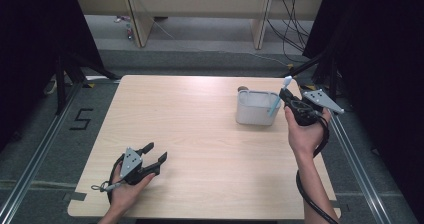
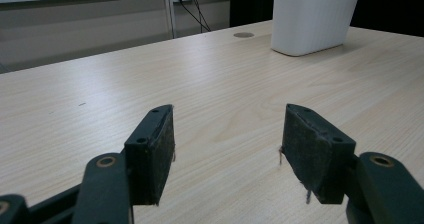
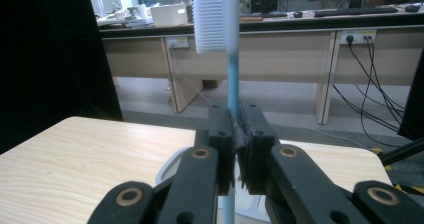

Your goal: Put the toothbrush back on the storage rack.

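the right gripper (image 1: 288, 100) has its fingers (image 3: 220, 134) clamped together on the light blue handle of a toothbrush (image 3: 231, 59), gripping it partway down so the white bristle head stands upright above the fingers and the lower end of the handle hangs below them. in the high view the toothbrush (image 1: 280, 96) sits at the right edge of a white container (image 1: 255, 109) near the far right part of the bench (image 1: 200, 134), its handle slanting down toward the container's open top; whether the tip is already inside cannot be told. holding it by the middle and nearly upright looks like a way to line the handle up with the opening, so the brush can stand head-up in the container.

the left gripper (image 1: 156, 153) rests low over the near left of the bench, well apart from the container, with its fingers (image 2: 152, 154) spread wide and nothing between them. it seems parked there, out of the way, pointing toward the container (image 2: 312, 16) across the bare wood.
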`<action>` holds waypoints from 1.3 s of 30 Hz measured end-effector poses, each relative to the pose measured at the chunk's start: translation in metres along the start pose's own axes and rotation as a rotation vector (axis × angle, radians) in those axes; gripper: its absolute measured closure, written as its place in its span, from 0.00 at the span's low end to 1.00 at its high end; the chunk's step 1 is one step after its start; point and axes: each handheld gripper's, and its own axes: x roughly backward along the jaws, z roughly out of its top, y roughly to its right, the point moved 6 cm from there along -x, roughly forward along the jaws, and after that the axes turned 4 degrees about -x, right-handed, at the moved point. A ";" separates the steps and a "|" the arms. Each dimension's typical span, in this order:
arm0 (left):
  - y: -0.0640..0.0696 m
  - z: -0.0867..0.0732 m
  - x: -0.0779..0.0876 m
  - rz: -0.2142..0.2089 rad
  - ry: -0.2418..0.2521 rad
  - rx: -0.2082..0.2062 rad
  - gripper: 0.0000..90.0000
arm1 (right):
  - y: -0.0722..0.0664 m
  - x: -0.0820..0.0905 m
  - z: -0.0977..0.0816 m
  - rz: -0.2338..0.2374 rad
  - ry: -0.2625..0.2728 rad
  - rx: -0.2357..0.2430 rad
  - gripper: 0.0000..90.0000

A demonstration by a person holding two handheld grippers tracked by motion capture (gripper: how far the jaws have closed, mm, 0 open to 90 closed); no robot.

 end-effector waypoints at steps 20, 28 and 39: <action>0.000 0.000 0.000 0.004 0.003 0.001 0.42 | 0.005 -0.004 0.014 -0.014 0.033 -0.008 0.96; 0.000 0.000 0.000 0.004 0.002 -0.001 0.42 | 0.009 -0.007 0.020 -0.029 0.036 -0.011 0.96; 0.000 0.000 0.000 0.005 0.001 -0.003 0.42 | 0.016 -0.013 0.026 -0.058 0.034 -0.036 0.96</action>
